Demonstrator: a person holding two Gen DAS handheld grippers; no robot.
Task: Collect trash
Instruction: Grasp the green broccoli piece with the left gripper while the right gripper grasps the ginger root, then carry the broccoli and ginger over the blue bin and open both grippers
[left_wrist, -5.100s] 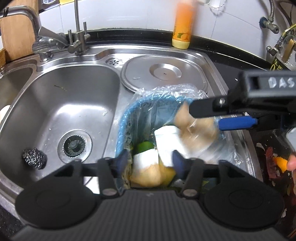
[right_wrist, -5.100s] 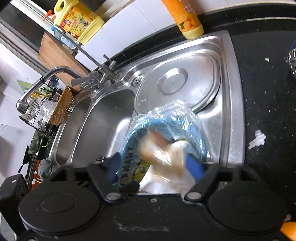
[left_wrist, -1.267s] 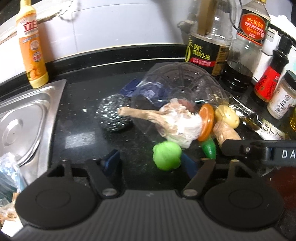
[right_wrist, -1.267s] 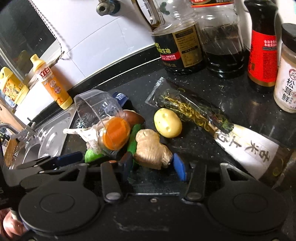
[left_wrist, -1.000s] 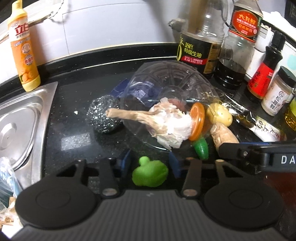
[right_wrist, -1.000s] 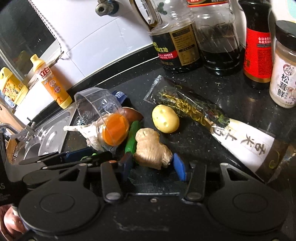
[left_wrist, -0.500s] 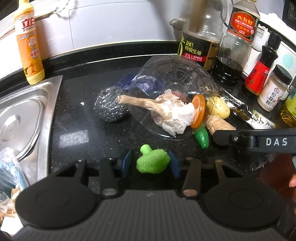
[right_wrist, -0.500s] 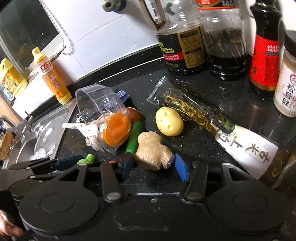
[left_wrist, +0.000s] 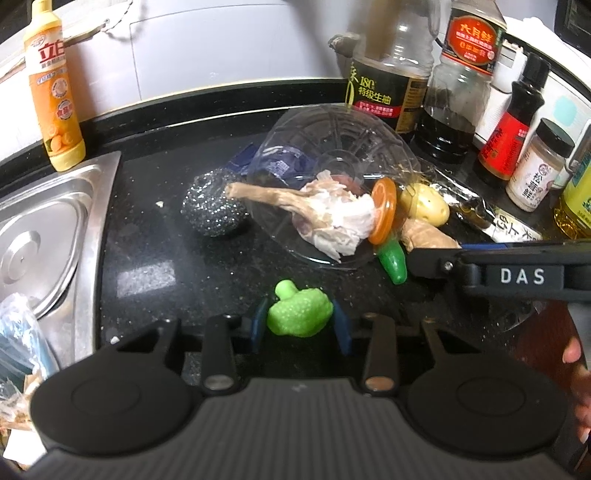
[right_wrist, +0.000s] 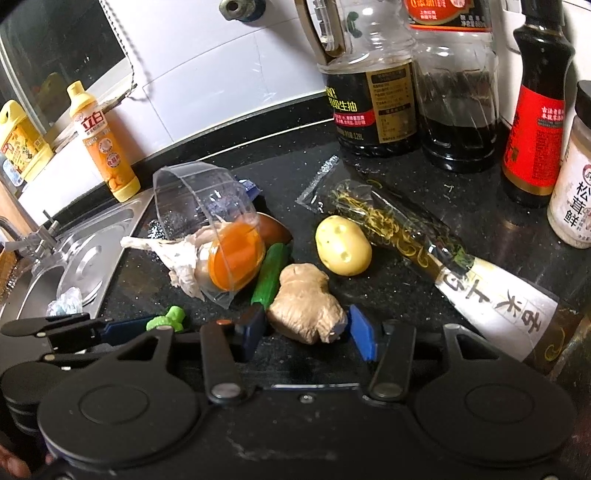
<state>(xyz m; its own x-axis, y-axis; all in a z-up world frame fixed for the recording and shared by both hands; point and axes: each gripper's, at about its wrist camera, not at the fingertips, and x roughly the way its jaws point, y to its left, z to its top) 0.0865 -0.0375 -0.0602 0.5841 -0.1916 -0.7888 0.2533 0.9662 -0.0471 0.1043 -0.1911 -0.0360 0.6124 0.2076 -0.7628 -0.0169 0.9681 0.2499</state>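
A green toy broccoli (left_wrist: 299, 314) lies on the black counter between the blue pads of my left gripper (left_wrist: 300, 326). Its jaws are closing and the pads touch both sides of it. The same broccoli (right_wrist: 168, 319) shows at the left of the right wrist view. My right gripper (right_wrist: 306, 332) stands open around a ginger root (right_wrist: 303, 306), its pads close beside it. Past them lie a tipped clear plastic tub (left_wrist: 332, 155), a chicken bone with meat (left_wrist: 317, 210), a carrot slice (left_wrist: 384, 210), a green pepper (left_wrist: 395, 262) and a potato (right_wrist: 343, 251).
A steel scrubber (left_wrist: 212, 210) sits left of the tub. A noodle packet (right_wrist: 443, 258) lies to the right. Sauce bottles (right_wrist: 373, 92) and a spice jar (right_wrist: 572, 192) line the wall. The steel sink (left_wrist: 48, 221), a dish soap bottle (left_wrist: 55, 99) and a bagged bin (left_wrist: 18, 332) are at the left.
Five seconds ago both grippers were over the bagged bin in the sink; now they are at the counter. Over the last second the left pads have closed in on the broccoli.
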